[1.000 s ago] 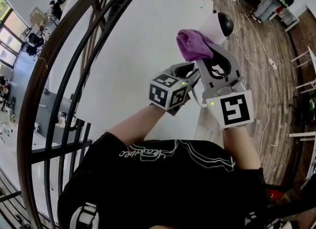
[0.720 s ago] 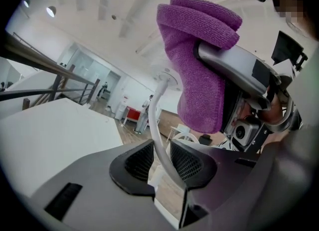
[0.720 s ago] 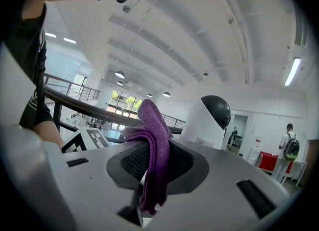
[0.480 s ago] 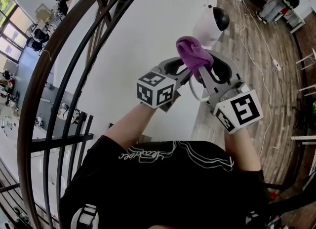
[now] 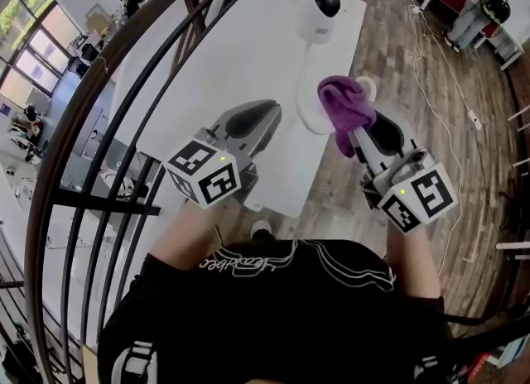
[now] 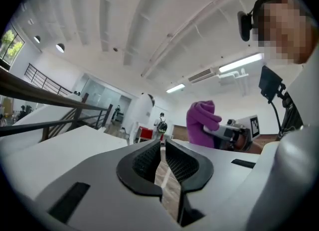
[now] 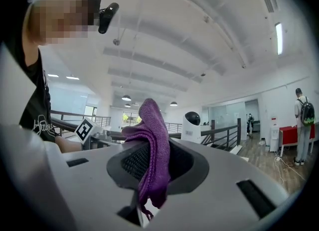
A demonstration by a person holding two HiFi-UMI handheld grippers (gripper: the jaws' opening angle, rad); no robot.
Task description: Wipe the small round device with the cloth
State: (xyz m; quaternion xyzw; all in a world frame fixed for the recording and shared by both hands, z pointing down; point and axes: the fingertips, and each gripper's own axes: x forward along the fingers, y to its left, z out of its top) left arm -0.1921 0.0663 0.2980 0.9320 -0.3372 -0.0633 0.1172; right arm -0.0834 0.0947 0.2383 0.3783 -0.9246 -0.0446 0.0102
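Right gripper (image 7: pixel 152 150) first: its jaws are clamped on a purple knitted cloth (image 7: pixel 155 125), which is bunched up and sticks out above the pads. On the left gripper (image 6: pixel 162 145) the jaws have just been closing, so only a thin slit is left, and nothing is caught in it. Both grippers are held level near the close end of the white rectangular table (image 5: pixel 232 60), well apart from each other. The small round white device with the black dome face (image 5: pixel 318 10) is stood upright at the table's far end, well clear of the cloth and touched by neither gripper. Black railing bars (image 5: pixel 124 84) are seen on the left, with wood floor (image 5: pixel 431 84) on the right.
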